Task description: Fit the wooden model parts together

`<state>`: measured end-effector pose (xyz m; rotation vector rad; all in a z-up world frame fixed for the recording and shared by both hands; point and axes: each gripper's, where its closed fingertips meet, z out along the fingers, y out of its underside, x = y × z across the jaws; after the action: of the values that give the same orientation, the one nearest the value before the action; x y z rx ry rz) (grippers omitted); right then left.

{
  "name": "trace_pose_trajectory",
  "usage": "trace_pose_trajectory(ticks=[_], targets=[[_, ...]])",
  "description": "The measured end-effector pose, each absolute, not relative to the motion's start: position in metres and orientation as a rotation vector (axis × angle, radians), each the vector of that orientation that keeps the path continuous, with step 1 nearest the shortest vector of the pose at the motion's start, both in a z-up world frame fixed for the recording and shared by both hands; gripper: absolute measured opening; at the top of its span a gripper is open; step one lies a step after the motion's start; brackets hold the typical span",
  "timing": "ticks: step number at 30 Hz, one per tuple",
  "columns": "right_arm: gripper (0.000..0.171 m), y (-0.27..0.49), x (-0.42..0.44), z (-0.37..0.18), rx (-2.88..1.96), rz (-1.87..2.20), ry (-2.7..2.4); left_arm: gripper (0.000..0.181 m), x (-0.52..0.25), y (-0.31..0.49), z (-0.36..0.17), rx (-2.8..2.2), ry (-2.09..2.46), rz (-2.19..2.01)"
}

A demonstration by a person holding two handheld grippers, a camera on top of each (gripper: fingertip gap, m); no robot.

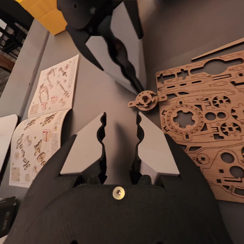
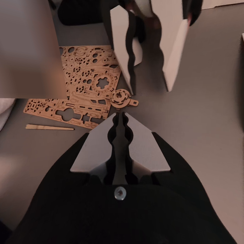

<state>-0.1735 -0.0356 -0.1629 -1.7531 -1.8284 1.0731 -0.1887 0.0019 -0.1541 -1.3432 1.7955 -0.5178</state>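
A small round wooden assembly (image 1: 143, 102) with side tabs lies on the grey table at the corner of a laser-cut wooden parts sheet (image 1: 198, 125). My left gripper (image 1: 121, 114) is open and empty, its fingertips just short of the assembly. My right gripper (image 1: 140, 90) comes in from the far side, shut, its tip right beside the assembly. In the right wrist view my right gripper (image 2: 120, 113) has its jaws together with nothing seen between them, just short of the assembly (image 2: 120, 99). The open left gripper (image 2: 150, 91) stands opposite, beside the sheet (image 2: 85, 81).
An open instruction booklet (image 1: 52, 99) lies to the left. A thin wooden stick (image 1: 217, 50) lies beyond the sheet, also seen in the right wrist view (image 2: 48, 127). A yellow box (image 1: 50, 17) stands at the far left corner. A white object (image 1: 6, 132) is at the left edge. About 5 centimetres separates my left fingertips from my right. The thin wooden stick (image 1: 217, 50) is about 11 centimetres from my right fingertips. My right wrist view (image 2: 58, 128) looks at it from another angle.
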Motion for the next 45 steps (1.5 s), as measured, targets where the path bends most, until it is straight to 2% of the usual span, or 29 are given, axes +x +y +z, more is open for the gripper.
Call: trace_pose_trajectory(ticks=[6,10,13,15,17,26,45], targets=[[0.004,-0.044,-0.168,-0.16,-1.759,1.131,-1.867,0.043,-0.192,0.013,-0.152,-1.397,1.745,-0.513],[0.007,-0.032,-0.173,-0.142,-1.668,1.09,-1.788,0.045,-0.191,0.003,-0.147,-1.435,1.735,-0.659],[0.011,-0.029,-0.182,-0.121,-1.566,1.136,-1.696,0.058,-0.19,-0.014,-0.146,-1.501,1.766,-0.836],[0.013,-0.03,-0.187,-0.122,-1.529,1.099,-1.708,0.068,-0.188,-0.021,-0.147,-1.545,1.778,-0.902],[0.013,-0.031,-0.189,-0.132,-1.538,1.054,-1.75,0.07,-0.185,-0.024,-0.147,-1.553,1.777,-0.92],[0.012,-0.031,-0.187,-0.139,-1.599,1.075,-1.751,0.061,-0.181,-0.016,-0.154,-1.506,1.792,-0.735],[0.012,-0.023,-0.188,-0.142,-1.618,1.041,-1.686,0.051,-0.184,-0.007,-0.157,-1.514,1.776,-0.701]])
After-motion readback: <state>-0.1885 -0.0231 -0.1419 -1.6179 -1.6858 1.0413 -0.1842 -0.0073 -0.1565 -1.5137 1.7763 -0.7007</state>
